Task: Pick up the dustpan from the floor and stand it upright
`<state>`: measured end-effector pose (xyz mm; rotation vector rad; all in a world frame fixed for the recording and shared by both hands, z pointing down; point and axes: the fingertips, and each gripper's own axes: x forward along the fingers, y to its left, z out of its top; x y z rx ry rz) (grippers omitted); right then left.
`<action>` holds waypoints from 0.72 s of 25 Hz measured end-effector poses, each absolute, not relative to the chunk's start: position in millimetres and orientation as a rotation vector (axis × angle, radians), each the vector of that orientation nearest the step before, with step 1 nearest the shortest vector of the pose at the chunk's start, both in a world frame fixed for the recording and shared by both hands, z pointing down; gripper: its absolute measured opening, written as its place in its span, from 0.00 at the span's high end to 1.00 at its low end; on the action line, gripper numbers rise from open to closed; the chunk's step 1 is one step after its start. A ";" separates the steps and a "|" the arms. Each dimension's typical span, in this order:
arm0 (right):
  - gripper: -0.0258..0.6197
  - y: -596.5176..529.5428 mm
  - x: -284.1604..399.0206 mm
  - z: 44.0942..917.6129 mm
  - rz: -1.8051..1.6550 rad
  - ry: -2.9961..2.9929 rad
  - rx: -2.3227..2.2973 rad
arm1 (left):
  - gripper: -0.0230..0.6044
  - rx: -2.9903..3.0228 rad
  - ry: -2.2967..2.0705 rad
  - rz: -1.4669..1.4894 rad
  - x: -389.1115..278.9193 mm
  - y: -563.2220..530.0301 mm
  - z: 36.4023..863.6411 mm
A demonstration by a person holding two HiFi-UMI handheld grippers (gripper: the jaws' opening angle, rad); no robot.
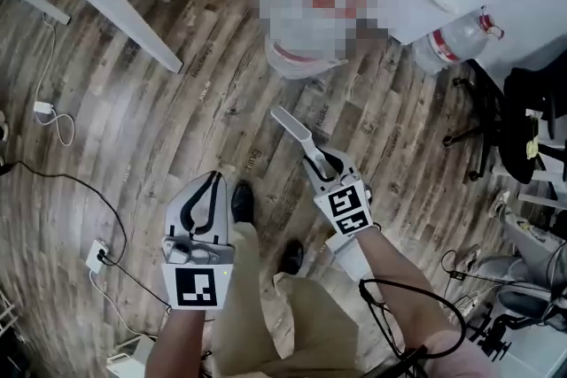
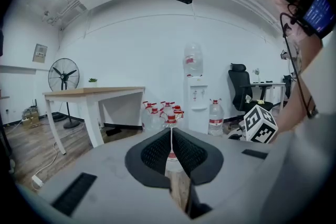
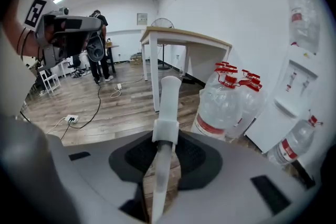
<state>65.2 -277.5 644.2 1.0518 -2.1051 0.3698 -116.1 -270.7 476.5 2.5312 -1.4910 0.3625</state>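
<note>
The left tongs (image 1: 215,180) hang at the near left over the floor (image 1: 133,128) with their tips pointing far. Their own view shows the pads pressed together with nothing between them (image 2: 171,135). Just right of them are the person's shoes, and right again is the dustpan, of which only the pale handle (image 1: 292,128) shows. The right tongs (image 1: 323,164) are clamped on it (their own view has the handle (image 3: 169,97) running straight up the slot, the pads hard against a thinner stretch below its collar). What matters is the handle's long axis: from the clamp it runs far and a little left, ending in a rounded free end that aims between the table (image 3: 184,39) leg and the water bottles (image 3: 226,102). It seems to lie closer to level than to upright, and it is off the floor. The pan must lie at the near end, below or behind the right tongs (image 3: 167,136), but no view shows it, so I cannot tell which way it faces. The right hand therefore has the dustpan, and the left is near but free. To stand it up, I judge the right wrist must swing the free end upward and lower the hidden pan end to the floor.
</note>
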 end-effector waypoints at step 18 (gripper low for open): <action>0.79 -162.4 193.9 489.0 0.294 -2.137 1.424 | 0.94 2.879 -1.216 0.246 16.4 -170.0 306.7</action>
